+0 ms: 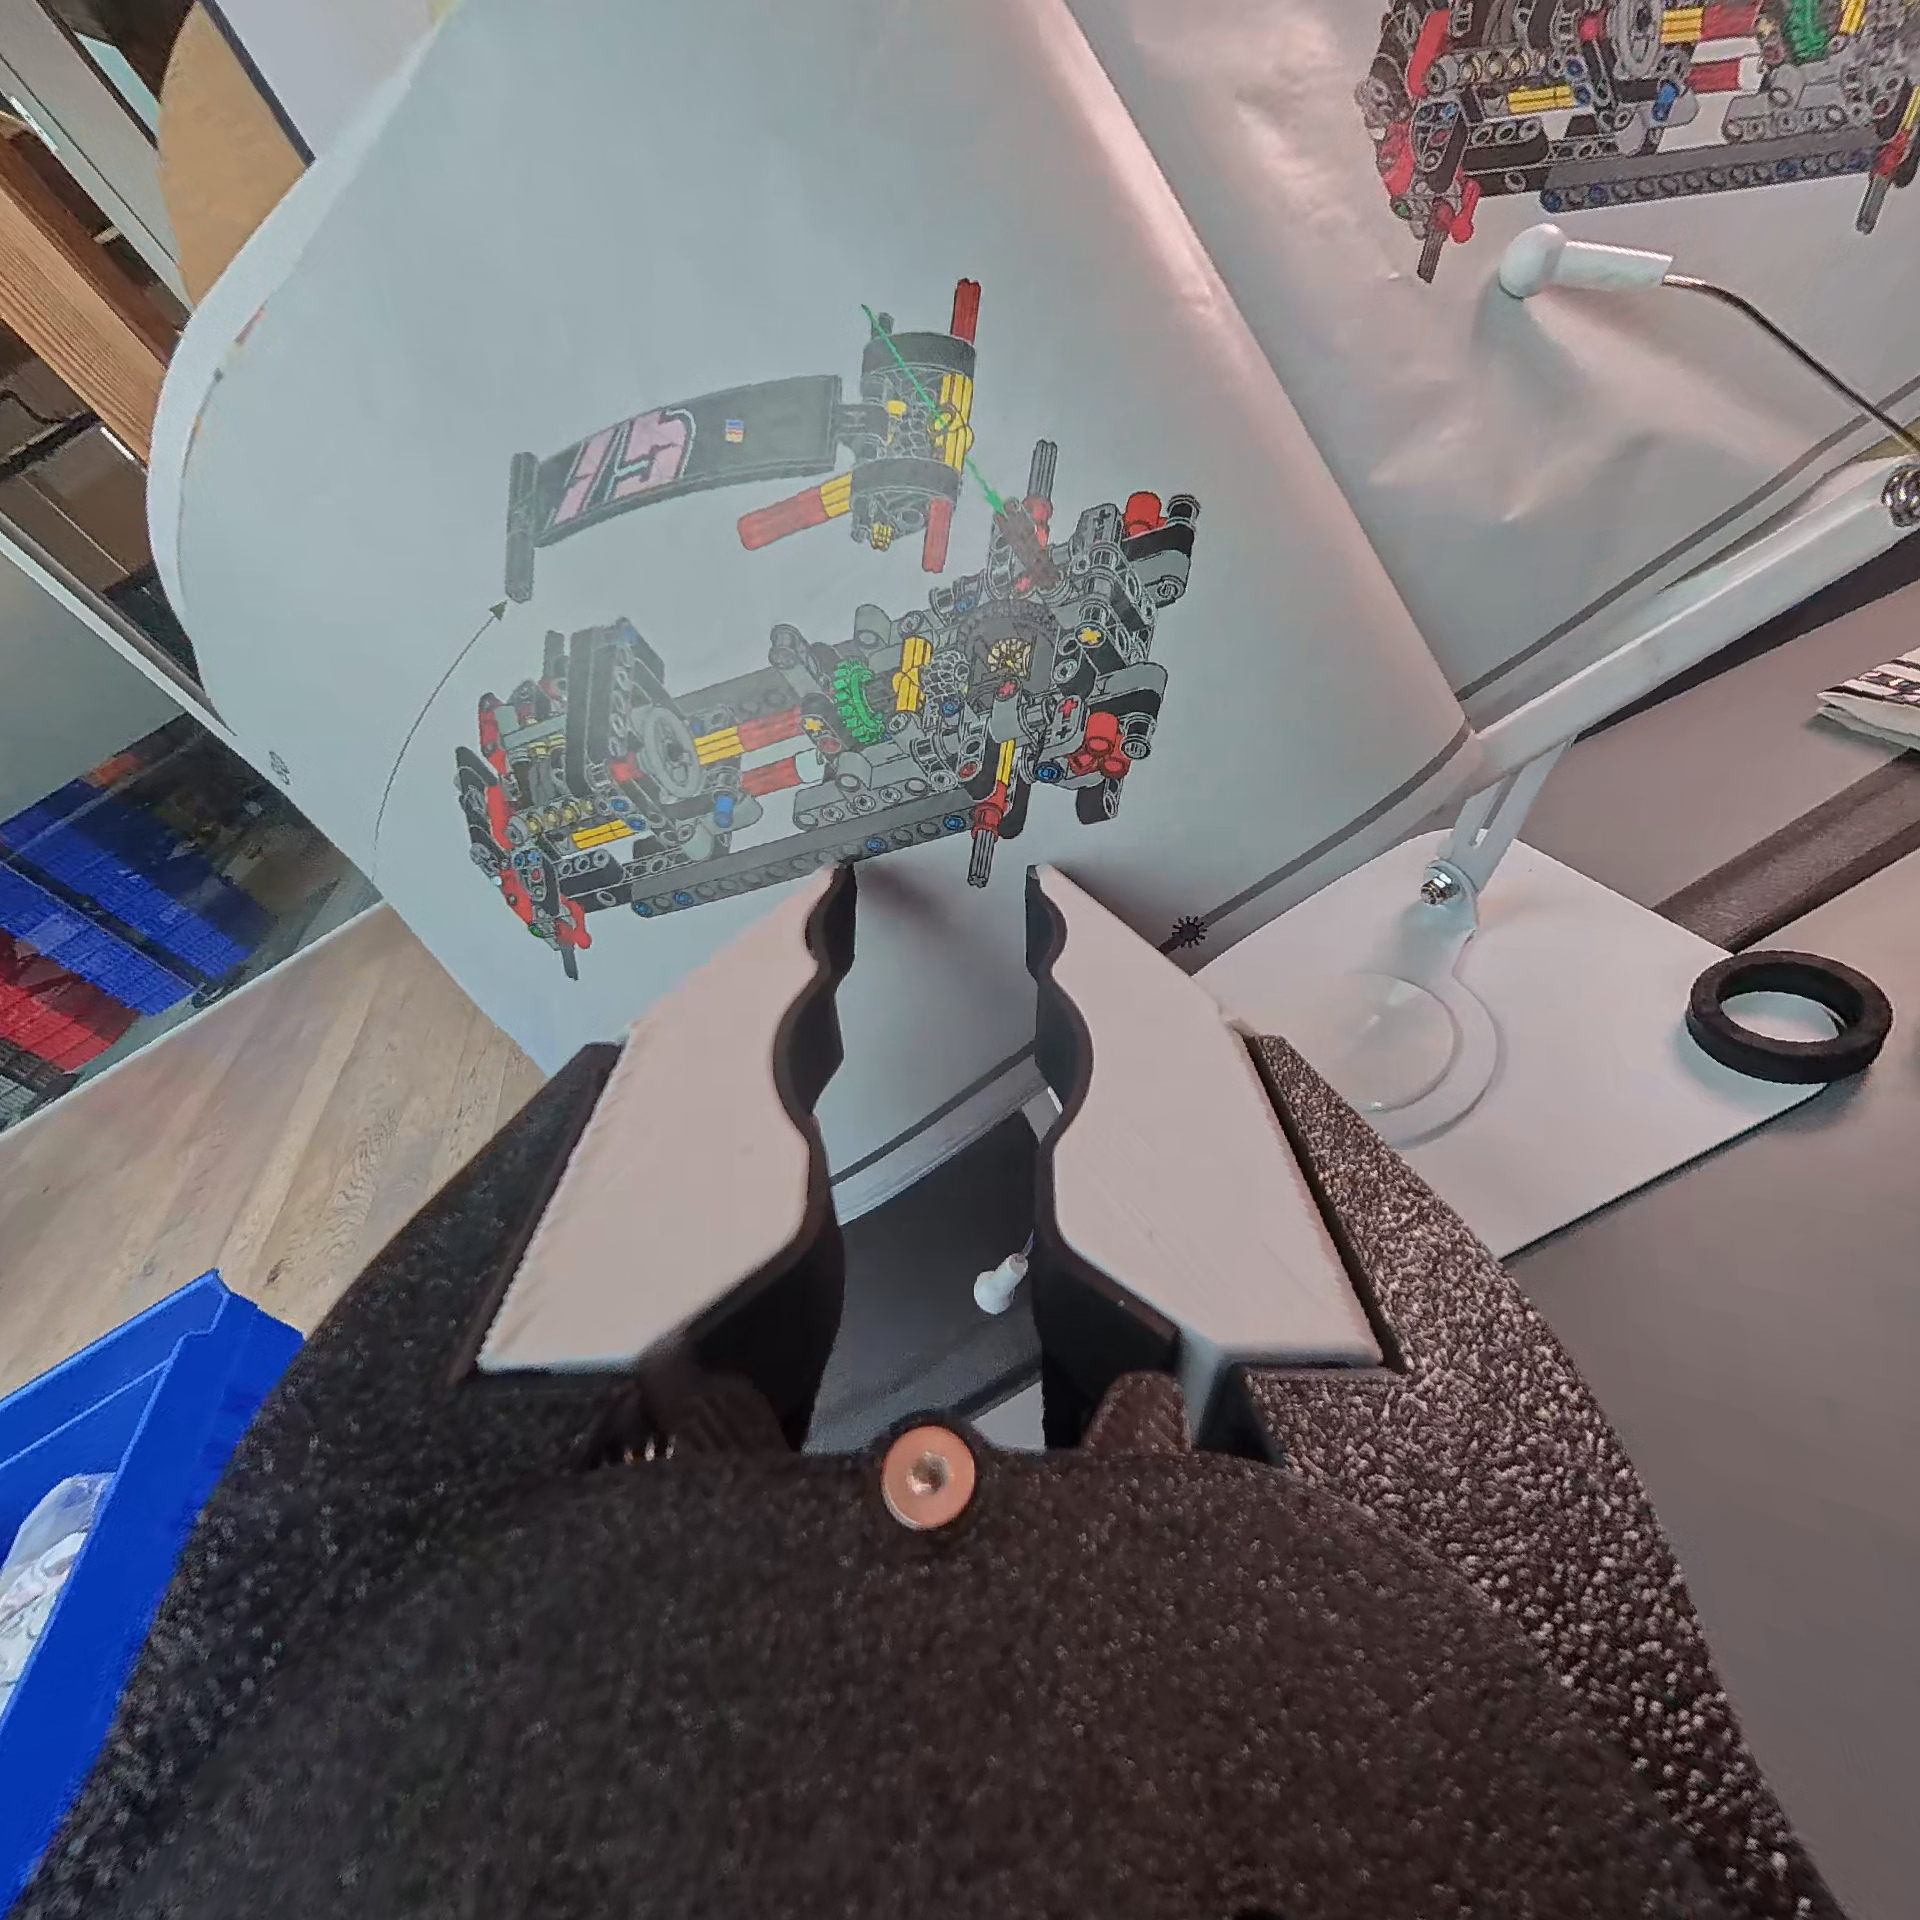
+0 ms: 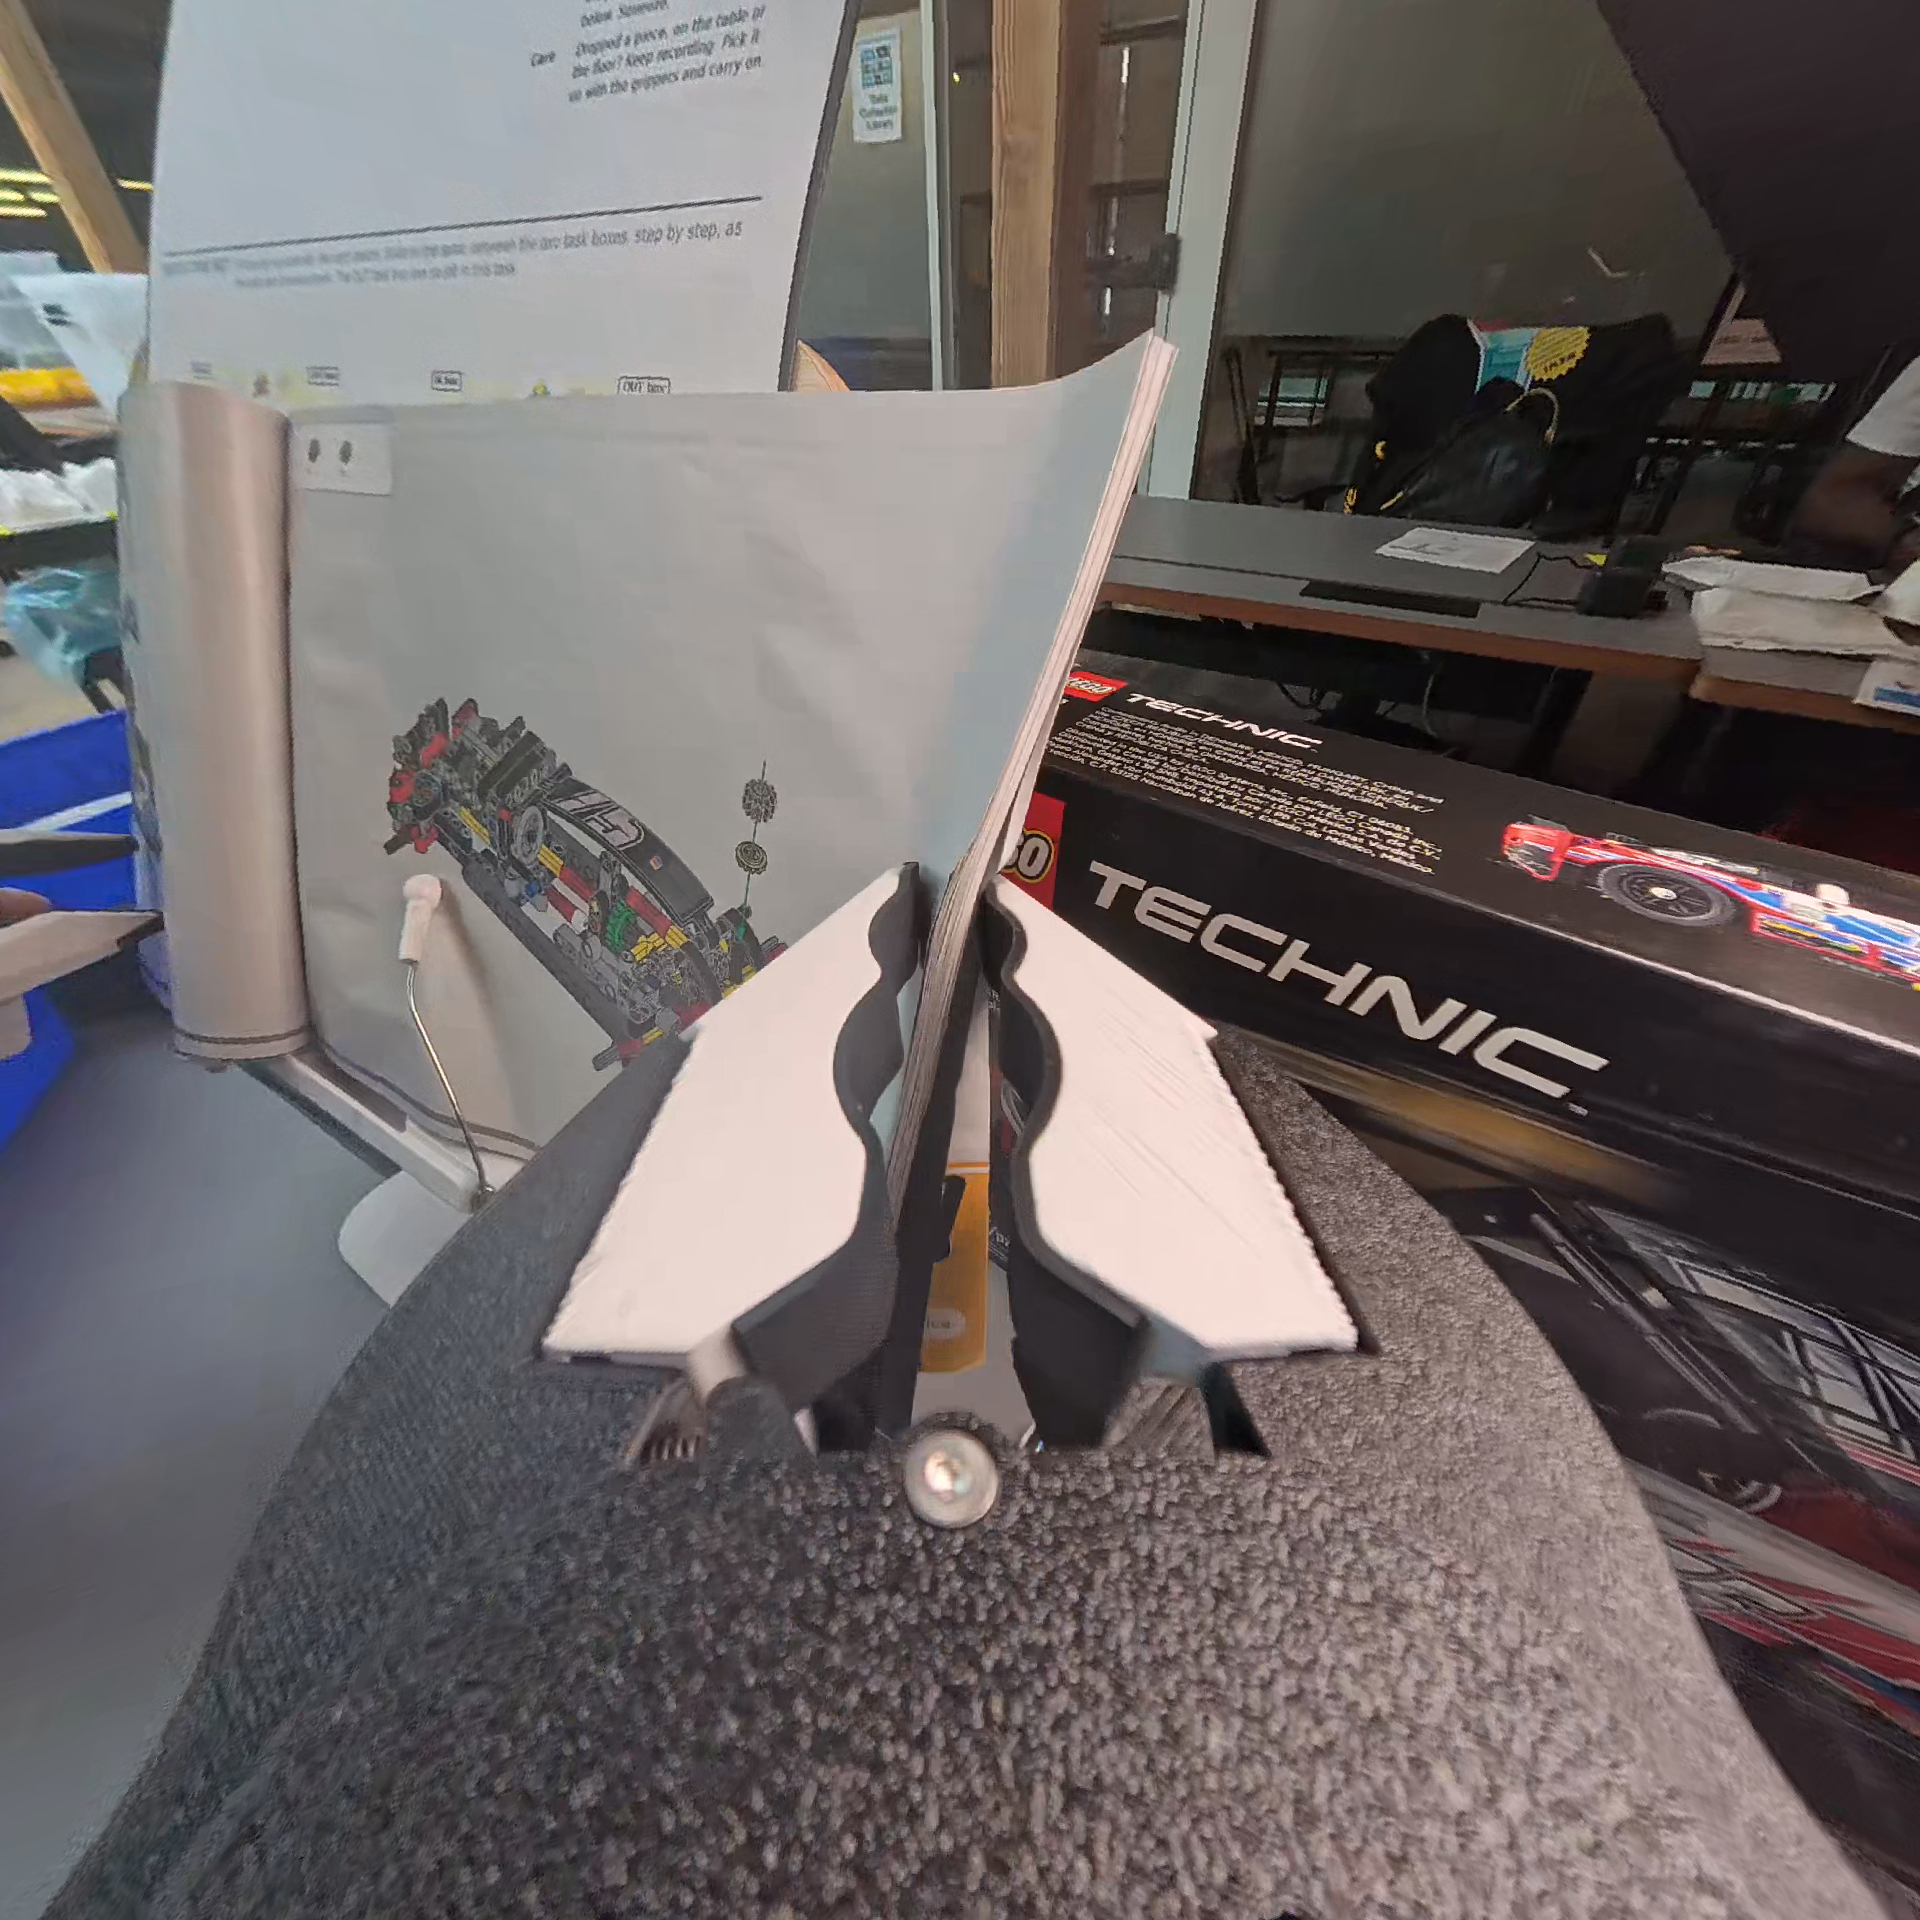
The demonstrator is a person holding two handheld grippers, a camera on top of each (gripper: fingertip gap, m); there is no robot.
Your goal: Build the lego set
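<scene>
The instruction booklet (image 1: pixel 727 312) stands on a white book stand (image 1: pixel 1621 644), with a page curled towards me that shows a drawing of the car chassis. My left gripper (image 1: pixel 940 894) is open and empty just in front of the lower edge of that page. In the right wrist view the booklet (image 2: pixel 675 582) stands open, and my right gripper (image 2: pixel 951 883) is shut on the outer edge of a sheaf of its pages, held upright. No loose Lego pieces show.
A black Lego set box (image 2: pixel 1351 935) lies right of the booklet. A blue bin (image 1: pixel 104 1455) sits at the lower left. A black ring (image 1: pixel 1787 1018) lies on the dark table by the stand's base plate. A printed sheet (image 2: pixel 468 156) stands behind the booklet. The left gripper's tips are roughly 35 centimeters from the right gripper's.
</scene>
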